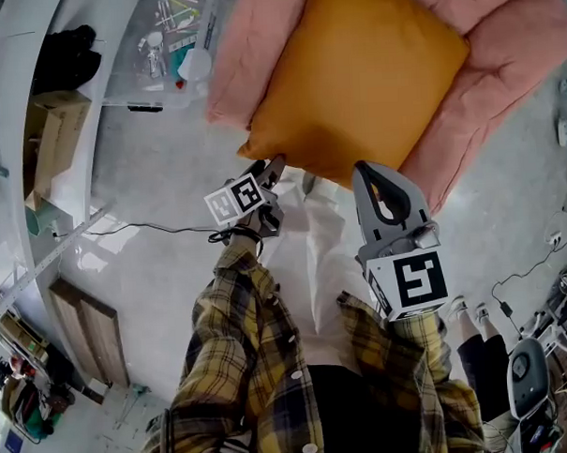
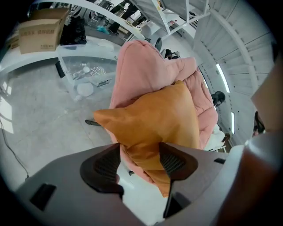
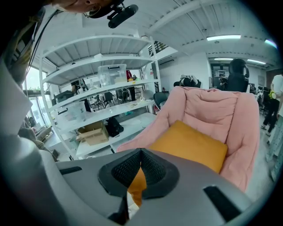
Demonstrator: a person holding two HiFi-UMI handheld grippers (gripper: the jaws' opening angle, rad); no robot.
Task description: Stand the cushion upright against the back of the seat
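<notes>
A white shelf (image 1: 4,102) with a cardboard box (image 1: 56,123) and a clear bin (image 1: 158,48) stand left, across open floor (image 1: 159,179). The left tongs (image 1: 267,165) are spread around the orange cushion's (image 1: 352,72) near corner. The right tongs (image 1: 368,170) pinch its front edge. The cushion lies flat on the pink seat (image 1: 511,61).

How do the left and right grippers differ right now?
The left gripper has jaws wide apart around a corner of the orange cushion; the right gripper has jaws meeting at the tips, a sliver of orange showing between. The left sits at the cushion's corner, the right farther along its near edge. Both point at its near edge.
</notes>
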